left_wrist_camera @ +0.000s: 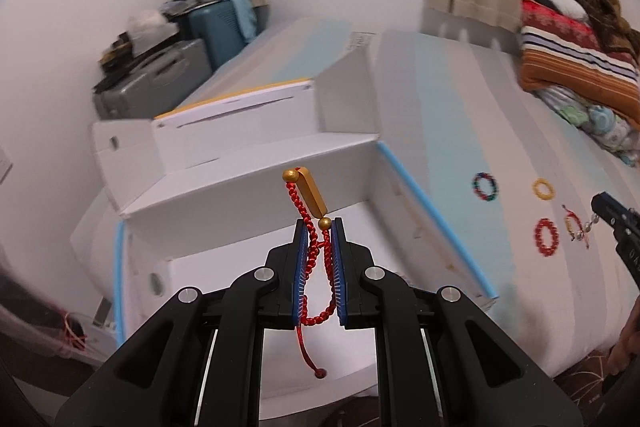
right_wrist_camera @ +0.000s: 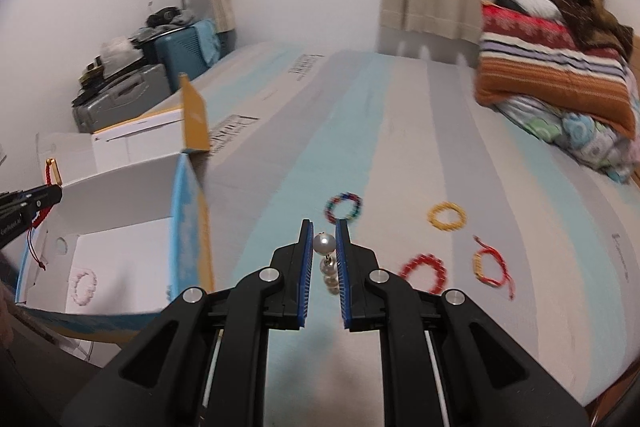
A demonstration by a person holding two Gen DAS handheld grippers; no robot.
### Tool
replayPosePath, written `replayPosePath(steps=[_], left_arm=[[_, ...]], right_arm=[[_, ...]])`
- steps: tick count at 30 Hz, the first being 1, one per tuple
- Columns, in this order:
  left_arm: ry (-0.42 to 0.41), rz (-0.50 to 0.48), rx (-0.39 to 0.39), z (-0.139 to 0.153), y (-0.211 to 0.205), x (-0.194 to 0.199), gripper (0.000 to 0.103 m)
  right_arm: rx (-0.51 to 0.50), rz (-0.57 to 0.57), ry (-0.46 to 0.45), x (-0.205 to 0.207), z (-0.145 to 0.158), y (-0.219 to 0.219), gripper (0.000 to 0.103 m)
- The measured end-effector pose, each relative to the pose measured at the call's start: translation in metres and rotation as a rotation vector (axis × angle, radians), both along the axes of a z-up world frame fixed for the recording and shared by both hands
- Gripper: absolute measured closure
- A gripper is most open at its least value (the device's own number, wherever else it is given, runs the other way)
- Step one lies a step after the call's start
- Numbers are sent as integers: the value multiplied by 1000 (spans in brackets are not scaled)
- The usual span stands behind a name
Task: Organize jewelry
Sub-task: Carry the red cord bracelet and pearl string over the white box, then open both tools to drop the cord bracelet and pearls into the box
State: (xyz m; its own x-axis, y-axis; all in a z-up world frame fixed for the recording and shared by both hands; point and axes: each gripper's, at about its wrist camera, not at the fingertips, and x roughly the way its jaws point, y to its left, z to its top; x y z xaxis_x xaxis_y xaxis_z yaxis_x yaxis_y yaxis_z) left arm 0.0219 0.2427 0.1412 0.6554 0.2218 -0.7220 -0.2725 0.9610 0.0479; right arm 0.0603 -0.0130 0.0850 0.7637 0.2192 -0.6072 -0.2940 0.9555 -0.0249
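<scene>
Left wrist view shows the left gripper (left_wrist_camera: 319, 227) pinching a red cord bracelet (left_wrist_camera: 310, 259) above the open white box (left_wrist_camera: 256, 195); lower well inside the walls before releasing. The right gripper (right_wrist_camera: 324, 233), over the bed's (right_wrist_camera: 400, 131) near edge, clamps a pearl strand (right_wrist_camera: 326, 259).

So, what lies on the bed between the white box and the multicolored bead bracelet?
In the right wrist view, only bare striped bedsheet lies between the white box and the multicolored bead bracelet; no jewelry lies there.

Seven bracelets (right_wrist_camera: 447, 215), one open box (right_wrist_camera: 120, 247), two suitcases (right_wrist_camera: 120, 99).
</scene>
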Motion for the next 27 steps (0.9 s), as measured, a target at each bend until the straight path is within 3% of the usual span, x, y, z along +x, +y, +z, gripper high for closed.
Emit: replayPosePath(steps=[16,27], left_arm=[[36,141,-64,-42,86,-46,92],[100,208,-113,-75,123,-61,92]], right_arm=[[0,222,-36,-19,9,130,92],[-40,341,80,-26,-20,203,92]])
